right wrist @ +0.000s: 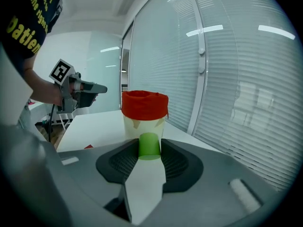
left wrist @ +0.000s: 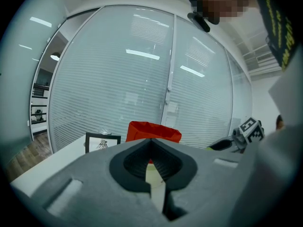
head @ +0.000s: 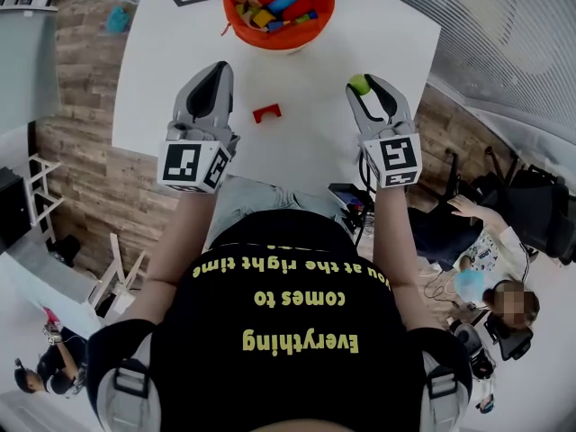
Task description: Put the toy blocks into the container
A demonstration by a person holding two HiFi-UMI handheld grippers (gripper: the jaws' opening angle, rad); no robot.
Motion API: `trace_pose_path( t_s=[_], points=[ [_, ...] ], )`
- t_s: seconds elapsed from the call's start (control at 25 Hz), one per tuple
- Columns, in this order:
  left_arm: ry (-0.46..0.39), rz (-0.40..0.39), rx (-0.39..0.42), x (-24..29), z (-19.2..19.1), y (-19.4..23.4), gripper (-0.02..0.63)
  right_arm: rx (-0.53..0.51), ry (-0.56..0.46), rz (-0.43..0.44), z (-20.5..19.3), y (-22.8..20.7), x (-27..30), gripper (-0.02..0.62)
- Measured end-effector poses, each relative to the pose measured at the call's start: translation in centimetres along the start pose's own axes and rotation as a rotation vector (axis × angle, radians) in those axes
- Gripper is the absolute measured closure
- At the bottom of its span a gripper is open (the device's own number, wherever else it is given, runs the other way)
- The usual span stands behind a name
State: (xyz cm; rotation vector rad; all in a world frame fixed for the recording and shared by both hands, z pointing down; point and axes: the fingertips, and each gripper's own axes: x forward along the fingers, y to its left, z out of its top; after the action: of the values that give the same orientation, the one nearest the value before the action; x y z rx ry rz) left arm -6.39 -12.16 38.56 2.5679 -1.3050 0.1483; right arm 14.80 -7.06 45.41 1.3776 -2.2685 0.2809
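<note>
The left tongs [head: 216, 70] are closed and empty above the white worktop [head: 162, 61]. The right tongs [head: 371, 86] clamp a green cylindrical toy block [head: 359, 85]. Between them lies a small red arch-shaped block [head: 266, 112]. Beyond stands the orange-lined container [right wrist: 144, 105], holding coloured blocks [head: 274, 5].

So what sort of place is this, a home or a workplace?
Most likely an office or lab: glass partition walls fitted with blinds, a plain white table on wood-look flooring, and another person nearby.
</note>
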Motion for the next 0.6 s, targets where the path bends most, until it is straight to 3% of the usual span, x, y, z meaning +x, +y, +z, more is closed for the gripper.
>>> trace_pose_path(
  t_s=[0.6],
  points=[
    [-0.043, 0.027, 0.000, 0.1, 2.0, 1.8, 0.607, -0.029, -0.198, -0.066, 7.5, -2.2, -2.0, 0.442]
  ],
)
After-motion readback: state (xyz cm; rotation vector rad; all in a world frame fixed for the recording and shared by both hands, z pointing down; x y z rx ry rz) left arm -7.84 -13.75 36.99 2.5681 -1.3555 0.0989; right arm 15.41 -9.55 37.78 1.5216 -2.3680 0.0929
